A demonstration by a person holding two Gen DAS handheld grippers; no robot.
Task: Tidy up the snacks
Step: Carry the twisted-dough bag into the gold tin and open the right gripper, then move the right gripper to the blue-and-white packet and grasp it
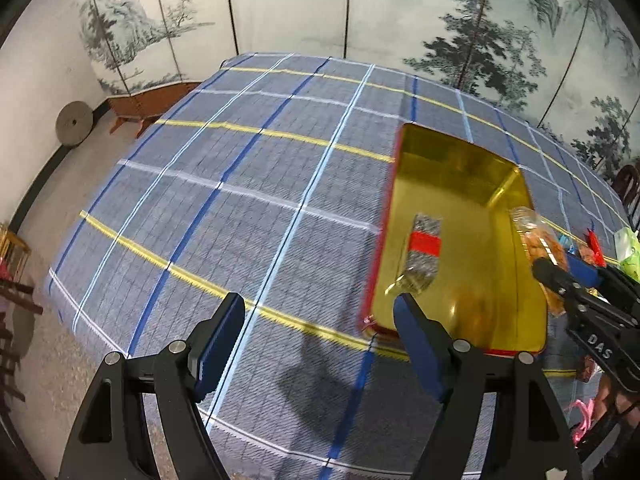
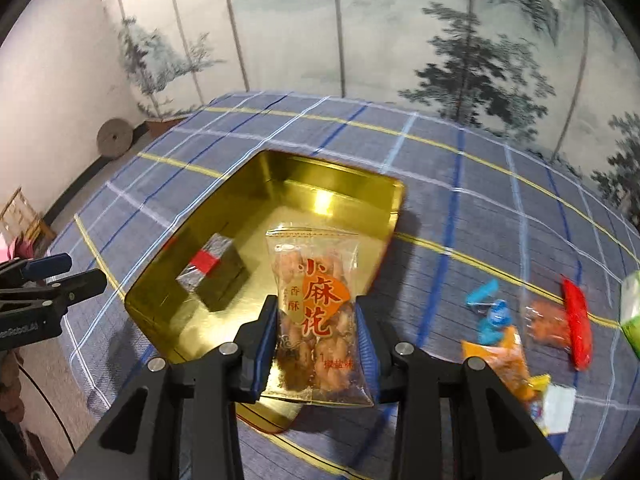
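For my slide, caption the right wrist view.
Right hand-held gripper carries a clear snack packet over the gold tin.

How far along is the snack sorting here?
Done: one silver packet with a red band lies in the gold tin tray. In hand: the right gripper holds a clear bag of fried twists over it. Left: several wrapped snacks on the checked cloth.

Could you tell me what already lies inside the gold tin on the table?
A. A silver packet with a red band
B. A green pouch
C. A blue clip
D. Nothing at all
A: the right wrist view shows a silver packet with a red band lying on the floor of the gold tin, and nothing else rests there.
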